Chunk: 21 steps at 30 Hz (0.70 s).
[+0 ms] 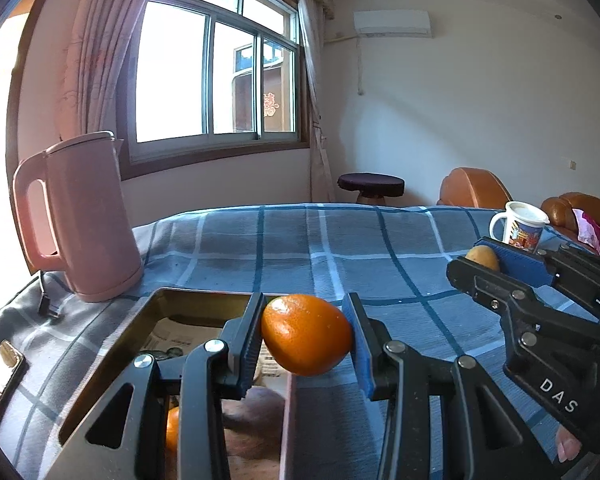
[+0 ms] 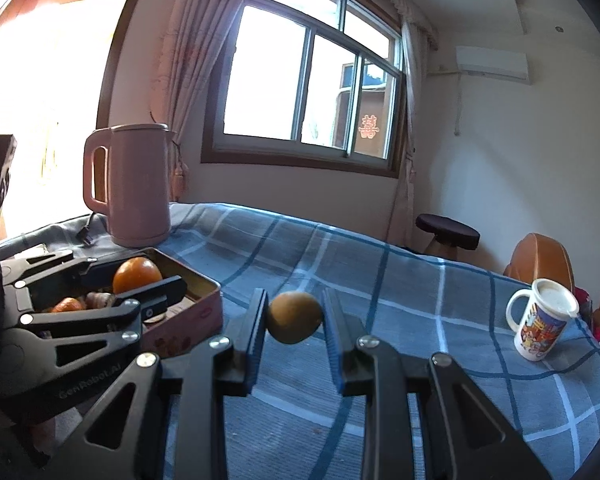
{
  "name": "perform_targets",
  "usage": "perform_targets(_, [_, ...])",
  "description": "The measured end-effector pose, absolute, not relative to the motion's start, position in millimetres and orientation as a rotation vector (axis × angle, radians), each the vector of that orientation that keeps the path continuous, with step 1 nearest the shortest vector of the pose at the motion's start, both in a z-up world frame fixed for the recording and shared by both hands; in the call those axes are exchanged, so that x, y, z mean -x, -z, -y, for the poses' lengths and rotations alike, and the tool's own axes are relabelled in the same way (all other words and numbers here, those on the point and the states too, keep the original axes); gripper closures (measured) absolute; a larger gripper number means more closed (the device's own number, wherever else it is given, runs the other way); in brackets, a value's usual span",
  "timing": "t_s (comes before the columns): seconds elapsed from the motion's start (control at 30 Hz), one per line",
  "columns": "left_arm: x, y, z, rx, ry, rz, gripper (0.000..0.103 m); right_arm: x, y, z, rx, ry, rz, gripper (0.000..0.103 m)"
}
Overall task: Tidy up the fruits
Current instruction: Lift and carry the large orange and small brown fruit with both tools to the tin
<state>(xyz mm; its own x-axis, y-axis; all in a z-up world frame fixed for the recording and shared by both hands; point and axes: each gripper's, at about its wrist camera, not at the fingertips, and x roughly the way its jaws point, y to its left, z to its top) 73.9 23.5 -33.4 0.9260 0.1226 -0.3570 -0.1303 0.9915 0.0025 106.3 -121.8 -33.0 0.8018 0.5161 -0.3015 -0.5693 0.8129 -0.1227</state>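
Note:
My left gripper (image 1: 306, 334) is shut on an orange (image 1: 306, 336) and holds it above the right edge of a rectangular tin box (image 1: 180, 300). The box holds another orange (image 1: 173, 428) and brownish fruit. My right gripper (image 2: 295, 318) is shut on a small yellow-brown fruit (image 2: 295, 317) above the blue checked cloth, right of the box (image 2: 188, 328). In the right wrist view the left gripper (image 2: 138, 280) with its orange (image 2: 137, 274) is over the box. In the left wrist view the right gripper (image 1: 488, 260) with its fruit (image 1: 482, 257) is at the right.
A pink kettle (image 1: 80, 216) stands behind the box at the left, its plug (image 1: 46, 304) on the cloth. A phone (image 1: 2, 368) lies at the left edge. A printed mug (image 2: 542, 320) stands at the right. A sofa (image 1: 472, 188) and stool (image 1: 370, 186) are beyond the table.

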Motion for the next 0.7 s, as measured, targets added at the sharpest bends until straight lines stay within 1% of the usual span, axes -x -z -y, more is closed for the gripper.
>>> perform_targets(0.7, [-52.3, 25.2, -66.8, 0.037, -0.221, -0.371, 0.062, -92.7, 20.7, 76.6, 0.218, -0.702, -0.248, 0.074])
